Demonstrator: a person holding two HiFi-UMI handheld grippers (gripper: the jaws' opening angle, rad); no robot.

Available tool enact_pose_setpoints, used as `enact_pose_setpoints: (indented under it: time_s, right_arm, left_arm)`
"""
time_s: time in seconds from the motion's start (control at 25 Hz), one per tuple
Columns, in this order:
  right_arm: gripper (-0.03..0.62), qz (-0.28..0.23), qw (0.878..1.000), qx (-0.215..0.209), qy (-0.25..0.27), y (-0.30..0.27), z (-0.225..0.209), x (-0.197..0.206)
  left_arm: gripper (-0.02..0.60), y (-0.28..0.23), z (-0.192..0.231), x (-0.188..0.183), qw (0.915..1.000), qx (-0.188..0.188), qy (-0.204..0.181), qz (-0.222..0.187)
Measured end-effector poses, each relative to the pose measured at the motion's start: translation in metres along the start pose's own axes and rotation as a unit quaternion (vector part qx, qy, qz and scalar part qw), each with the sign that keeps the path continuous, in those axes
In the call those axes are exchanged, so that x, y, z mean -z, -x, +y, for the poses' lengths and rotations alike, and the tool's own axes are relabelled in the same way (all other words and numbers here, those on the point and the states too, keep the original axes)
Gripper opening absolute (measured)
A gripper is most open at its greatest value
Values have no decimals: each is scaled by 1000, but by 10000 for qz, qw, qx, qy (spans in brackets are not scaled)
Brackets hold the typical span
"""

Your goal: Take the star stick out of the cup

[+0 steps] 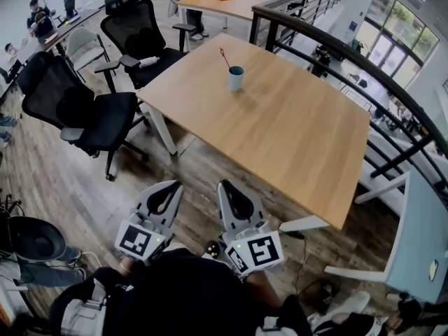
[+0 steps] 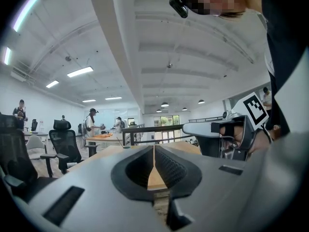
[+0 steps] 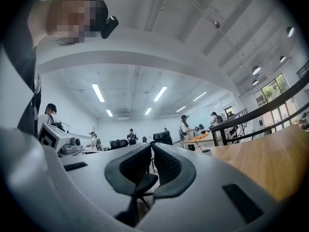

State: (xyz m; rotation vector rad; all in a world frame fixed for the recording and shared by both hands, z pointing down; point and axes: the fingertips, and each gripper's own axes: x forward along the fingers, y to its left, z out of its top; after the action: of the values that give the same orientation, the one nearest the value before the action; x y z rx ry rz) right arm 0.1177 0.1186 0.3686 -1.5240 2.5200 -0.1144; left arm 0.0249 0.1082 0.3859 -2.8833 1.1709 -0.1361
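I hold both grippers low, short of the table's near edge. The left gripper has its jaws pressed together, with nothing between them, and the right gripper is the same. The blue cup stands well away on the table, star stick leaning out. The grippers' cubes show black-and-white square markers.

The star stick stands in the cup on the table, chairs to its left
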Motion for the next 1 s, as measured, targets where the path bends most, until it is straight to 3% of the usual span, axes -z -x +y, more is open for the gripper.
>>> enact_pose_setpoints:
  time_s: [0.32, 0.6, 1.0]
  right_arm:
    - [29, 104, 9996, -261, -99, -28, -8, 11]
    - [29, 87, 9994, -326, 111, -63, -30, 2]
    - [31, 77, 9990, 226, 370, -100, -96, -5]
  left_arm:
    - [23, -5, 24, 0, 9992, -370, -85, 136]
    - [23, -33, 62, -2, 9978, -632, -61, 205]
    - [23, -130, 78, 3, 9997, 230, -13, -63]
